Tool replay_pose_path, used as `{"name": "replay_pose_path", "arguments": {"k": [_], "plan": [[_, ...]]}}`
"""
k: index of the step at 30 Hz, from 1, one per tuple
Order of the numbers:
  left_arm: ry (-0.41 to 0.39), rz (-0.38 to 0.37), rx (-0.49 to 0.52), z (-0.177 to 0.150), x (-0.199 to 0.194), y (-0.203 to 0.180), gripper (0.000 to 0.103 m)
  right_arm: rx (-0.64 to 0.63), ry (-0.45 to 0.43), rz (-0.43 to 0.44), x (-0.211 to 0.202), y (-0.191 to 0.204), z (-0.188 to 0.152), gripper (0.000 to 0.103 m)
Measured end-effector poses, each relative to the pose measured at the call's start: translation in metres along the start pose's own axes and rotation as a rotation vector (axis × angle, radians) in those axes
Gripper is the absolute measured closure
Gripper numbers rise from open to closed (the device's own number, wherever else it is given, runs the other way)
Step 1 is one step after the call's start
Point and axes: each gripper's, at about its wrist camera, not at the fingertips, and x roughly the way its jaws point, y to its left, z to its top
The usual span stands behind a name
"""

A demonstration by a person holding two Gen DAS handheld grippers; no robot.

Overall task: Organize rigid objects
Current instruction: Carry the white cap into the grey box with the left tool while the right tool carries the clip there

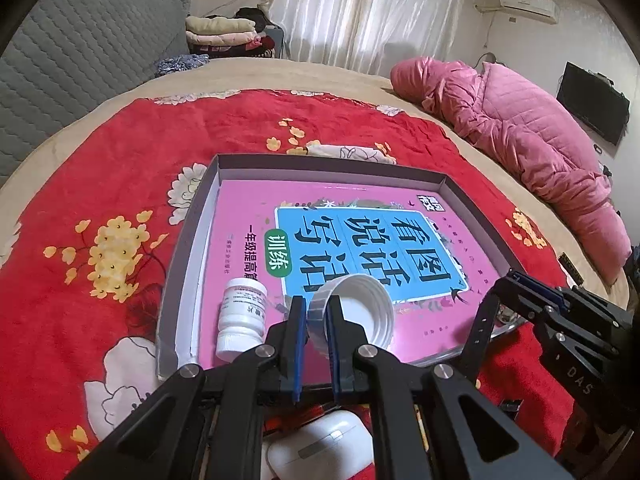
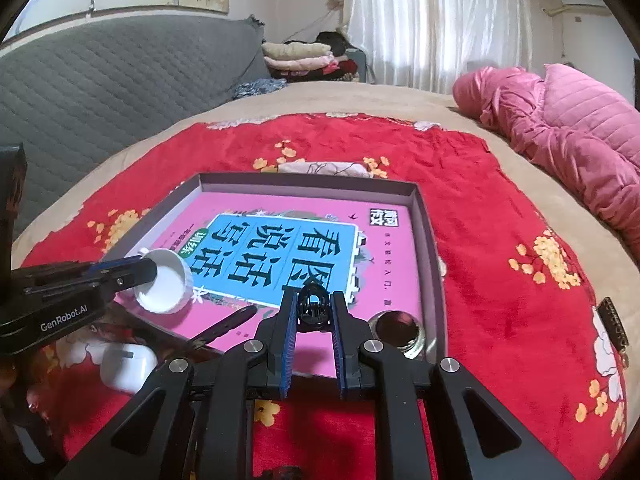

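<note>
white ribbed cap (image 1: 352,312) | open side up | pinched in left claw (image 1: 317,312)

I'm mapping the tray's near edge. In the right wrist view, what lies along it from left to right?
White earbud case → white cap held by the left gripper → small black object in the right gripper → glass jar.

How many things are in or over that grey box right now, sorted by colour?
White: 2, the bottle lying in the box and the cap held by the left gripper.
Pink: 1, the book.
Black: 1, the small clip in the right gripper.
Clear glass: 1, the jar.
Total: 5
</note>
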Motion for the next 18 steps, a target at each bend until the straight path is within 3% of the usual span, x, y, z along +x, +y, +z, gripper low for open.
{"name": "replay_pose_path", "arguments": {"k": [18], "plan": [[0.048,0.004,-0.011,-0.006,0.010,0.006,0.093,-0.027,0.053,0.014,0.012,0.009,-0.006,0.086]]}}
